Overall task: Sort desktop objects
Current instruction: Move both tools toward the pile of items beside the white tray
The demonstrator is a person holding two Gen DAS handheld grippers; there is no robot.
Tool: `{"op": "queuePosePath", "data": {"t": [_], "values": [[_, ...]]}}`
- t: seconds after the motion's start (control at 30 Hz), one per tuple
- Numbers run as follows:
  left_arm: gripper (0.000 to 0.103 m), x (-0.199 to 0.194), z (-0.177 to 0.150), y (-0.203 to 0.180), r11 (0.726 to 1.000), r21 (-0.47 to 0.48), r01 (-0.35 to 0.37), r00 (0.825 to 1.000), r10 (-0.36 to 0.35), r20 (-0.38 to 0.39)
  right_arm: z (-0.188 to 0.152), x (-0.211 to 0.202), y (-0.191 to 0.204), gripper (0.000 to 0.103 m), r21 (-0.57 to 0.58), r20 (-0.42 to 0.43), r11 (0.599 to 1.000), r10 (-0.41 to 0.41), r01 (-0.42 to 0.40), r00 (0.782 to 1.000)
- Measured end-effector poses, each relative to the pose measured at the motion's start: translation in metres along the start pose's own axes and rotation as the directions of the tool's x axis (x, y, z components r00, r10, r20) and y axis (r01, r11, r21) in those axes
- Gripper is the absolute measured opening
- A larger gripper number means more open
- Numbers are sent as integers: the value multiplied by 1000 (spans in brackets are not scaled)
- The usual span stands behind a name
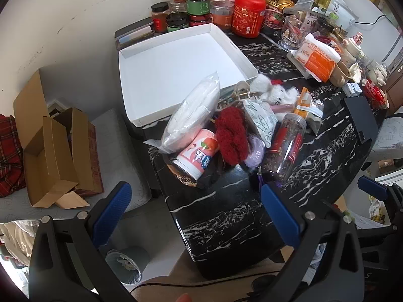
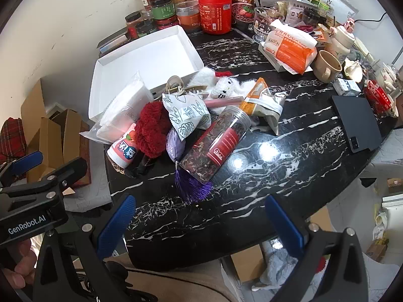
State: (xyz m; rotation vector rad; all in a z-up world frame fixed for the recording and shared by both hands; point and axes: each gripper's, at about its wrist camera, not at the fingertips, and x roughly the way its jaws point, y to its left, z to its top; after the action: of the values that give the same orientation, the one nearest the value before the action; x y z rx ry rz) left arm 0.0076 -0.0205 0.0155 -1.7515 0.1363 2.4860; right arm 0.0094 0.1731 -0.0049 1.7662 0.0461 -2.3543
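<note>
Pile of desktop objects [image 2: 186,123] lies on the black marbled surface [image 2: 289,166], just in front of the white tray [image 2: 141,58]. Tray holds nothing (sorting not begun, by my reading). Red scrunchie [image 2: 151,130], tea jar [image 2: 216,143], plush toy [image 2: 224,85] all unsorted. Left gripper [image 1: 196,211] and right gripper [image 2: 201,224] both spread, holding nothing, short of the pile.

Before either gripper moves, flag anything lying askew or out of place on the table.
The clear tea jar lies on its side, and the pink cup is tipped over by the table edge. The white tray is empty.
</note>
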Motion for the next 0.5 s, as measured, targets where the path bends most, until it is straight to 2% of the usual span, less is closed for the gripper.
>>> {"op": "queuePosePath", "data": {"t": [0.5], "values": [[103,-2,-3,-4,1000,8,-2,1000,2,-3,-5,1,-7,103,9,-13,1000,-13,13,1000]]}}
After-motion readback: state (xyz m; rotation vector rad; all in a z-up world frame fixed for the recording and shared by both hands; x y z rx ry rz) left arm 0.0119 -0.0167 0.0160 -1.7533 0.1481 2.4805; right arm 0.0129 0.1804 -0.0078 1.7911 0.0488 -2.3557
